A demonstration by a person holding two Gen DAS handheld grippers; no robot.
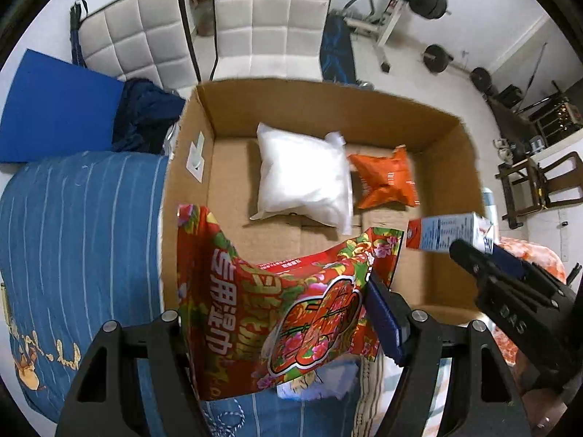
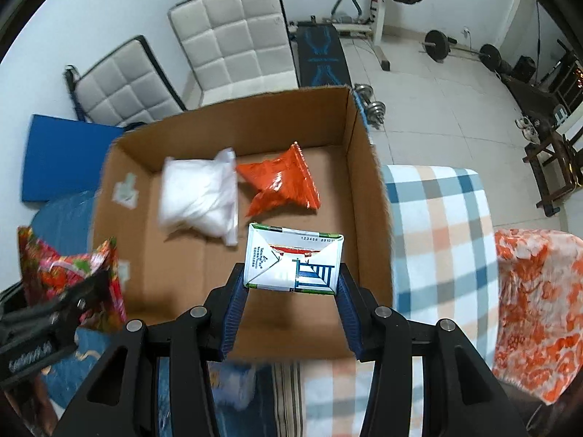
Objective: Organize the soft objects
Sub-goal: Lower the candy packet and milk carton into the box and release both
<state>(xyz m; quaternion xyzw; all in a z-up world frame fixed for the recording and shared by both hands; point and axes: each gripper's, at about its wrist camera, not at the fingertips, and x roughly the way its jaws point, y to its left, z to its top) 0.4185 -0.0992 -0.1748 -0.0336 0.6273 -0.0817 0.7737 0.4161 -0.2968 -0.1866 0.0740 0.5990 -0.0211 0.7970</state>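
Note:
An open cardboard box (image 1: 364, 109) (image 2: 364, 167) holds a white plastic-wrapped pillow pack (image 1: 302, 178) (image 2: 200, 196) and an orange packet (image 1: 384, 178) (image 2: 282, 182). My left gripper (image 1: 284, 313) is shut on a red flowered pack (image 1: 269, 309) held over the box's near left edge; the pack also shows in the right wrist view (image 2: 69, 273). My right gripper (image 2: 291, 284) is shut on a white carton (image 2: 293, 260) above the box's near right part. The carton (image 1: 444, 231) and right gripper (image 1: 477, 255) show at right in the left wrist view.
The box rests on bedding: a blue striped quilt (image 1: 80, 236), a plaid blanket (image 2: 437, 236) and an orange flowered cloth (image 2: 539, 309). Behind stand white quilted cushions (image 1: 269, 18), a blue mat (image 1: 54, 109), a weight bench (image 2: 320, 54) and dumbbells (image 2: 368, 103).

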